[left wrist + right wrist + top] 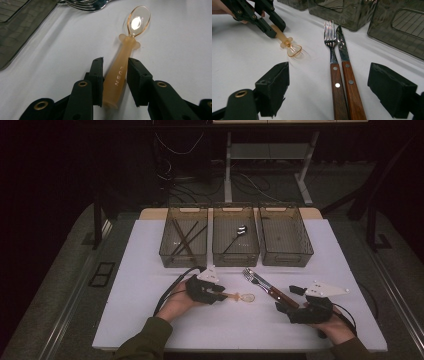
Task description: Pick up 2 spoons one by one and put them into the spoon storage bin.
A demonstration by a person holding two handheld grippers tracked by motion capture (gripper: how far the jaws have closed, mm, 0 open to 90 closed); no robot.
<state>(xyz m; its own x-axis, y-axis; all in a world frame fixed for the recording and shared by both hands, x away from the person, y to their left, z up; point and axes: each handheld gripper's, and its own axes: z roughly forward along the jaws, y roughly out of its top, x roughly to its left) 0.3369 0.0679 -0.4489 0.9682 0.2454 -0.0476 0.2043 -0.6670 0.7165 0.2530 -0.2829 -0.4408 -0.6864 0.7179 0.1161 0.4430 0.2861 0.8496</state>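
Spoon [242, 296], amber and translucent, lies on the white worktop [140, 270] in the high view, its handle toward the left gripper [221, 292] and its bowl toward the middle. Just right of it a fork [256, 281] and a knife [267, 287] with wooden handles lie side by side, slanting toward the right gripper [284, 301]. Along the far edge stand three smoky bins: the left bin [183, 236] holds dark sticks, perhaps chopsticks, the middle bin [235, 235] a shiny utensil, and the right bin [285, 234] stands beside them.

From the left gripper view, the spoon [120, 72] runs straight up between the two black jaws, handle end nearest the camera, bowl farthest. The right jaw's pad seems to touch the handle, while a thin strip of worktop shows on the left, so the jaws bracket the handle without clamping it. Fork tines [85, 4] glint at the top edge.

From the right gripper view, the jaws stand wide apart with nothing gripped; the fork [332, 60] and knife [345, 65] lie between them on the worktop, handles toward the camera. Farther off, the left gripper [276, 30] straddles the spoon [288, 45].
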